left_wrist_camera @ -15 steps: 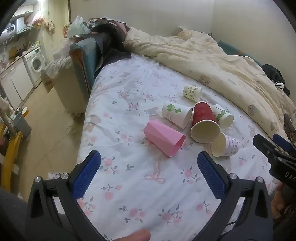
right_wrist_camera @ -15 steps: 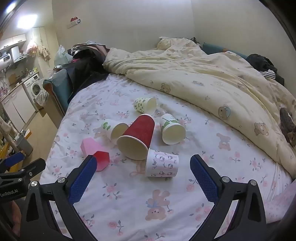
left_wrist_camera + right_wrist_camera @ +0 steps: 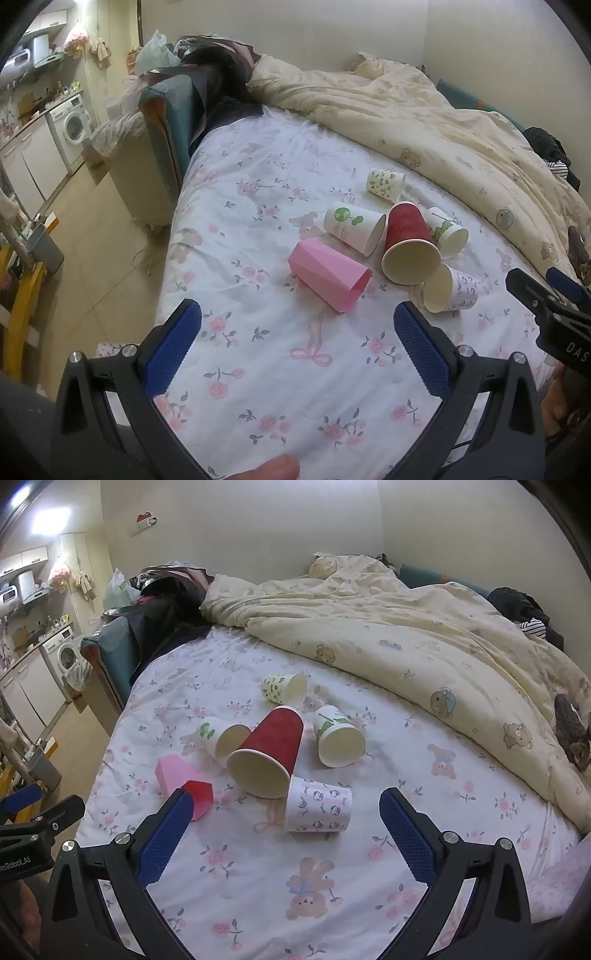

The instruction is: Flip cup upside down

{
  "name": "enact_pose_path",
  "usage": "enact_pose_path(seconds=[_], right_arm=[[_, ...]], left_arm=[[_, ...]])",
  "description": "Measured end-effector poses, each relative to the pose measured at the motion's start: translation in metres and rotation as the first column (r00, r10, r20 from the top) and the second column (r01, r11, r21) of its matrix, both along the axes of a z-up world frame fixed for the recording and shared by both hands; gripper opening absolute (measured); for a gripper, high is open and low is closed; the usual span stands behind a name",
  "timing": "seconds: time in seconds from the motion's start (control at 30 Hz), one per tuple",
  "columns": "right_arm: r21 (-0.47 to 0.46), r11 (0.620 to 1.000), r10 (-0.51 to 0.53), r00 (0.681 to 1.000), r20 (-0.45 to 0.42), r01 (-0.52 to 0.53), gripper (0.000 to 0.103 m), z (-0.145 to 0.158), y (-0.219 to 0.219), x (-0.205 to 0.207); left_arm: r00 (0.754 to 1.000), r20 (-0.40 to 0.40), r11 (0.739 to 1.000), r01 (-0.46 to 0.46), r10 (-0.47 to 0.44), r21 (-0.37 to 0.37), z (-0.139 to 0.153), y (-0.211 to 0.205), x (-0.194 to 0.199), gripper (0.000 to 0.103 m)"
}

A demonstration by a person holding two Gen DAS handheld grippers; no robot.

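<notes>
Six cups are observed lying on their sides on the floral bed sheet [image 3: 295,369], grouped near its middle. The pink cup [image 3: 330,274] is positioned nearest the left gripper [image 3: 297,349], its mouth turned toward the camera and to the right; it is set just apart from the others. The red cup [image 3: 408,245] is found at the centre of the group, mouth facing the grippers, with a white cup bearing a green tree print [image 3: 352,229] touching it on one side and a white cup with green lettering [image 3: 445,232] close on the other. A small white cup with dark printed figures [image 3: 318,805] lies against the red cup's rim, directly ahead of the right gripper [image 3: 286,832]. A sixth cup with a green pattern [image 3: 283,688] is placed farther back, near the cream quilt [image 3: 424,653]. Both grippers are held above the sheet with jaws spread wide; nothing is gripped by either, and no cup is touched. A washing machine [image 3: 74,127] is noted beyond the bed.
</notes>
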State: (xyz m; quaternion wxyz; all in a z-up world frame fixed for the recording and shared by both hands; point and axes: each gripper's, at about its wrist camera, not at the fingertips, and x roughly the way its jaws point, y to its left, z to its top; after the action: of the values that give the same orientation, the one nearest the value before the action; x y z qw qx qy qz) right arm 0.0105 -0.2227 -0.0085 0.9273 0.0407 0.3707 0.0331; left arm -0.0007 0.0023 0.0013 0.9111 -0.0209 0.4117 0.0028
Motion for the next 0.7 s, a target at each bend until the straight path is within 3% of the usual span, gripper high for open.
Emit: enact_pose_path(seconds=[0.7], right_arm=[[0.005, 1.0, -0.001, 1.0, -0.002, 0.001, 0.103, -0.0007, 0.0009, -0.0006]], left_arm=[[1.0, -0.002, 1.0, -0.002, 0.002, 0.005, -0.0003, 0.0014, 0.0015, 0.103]])
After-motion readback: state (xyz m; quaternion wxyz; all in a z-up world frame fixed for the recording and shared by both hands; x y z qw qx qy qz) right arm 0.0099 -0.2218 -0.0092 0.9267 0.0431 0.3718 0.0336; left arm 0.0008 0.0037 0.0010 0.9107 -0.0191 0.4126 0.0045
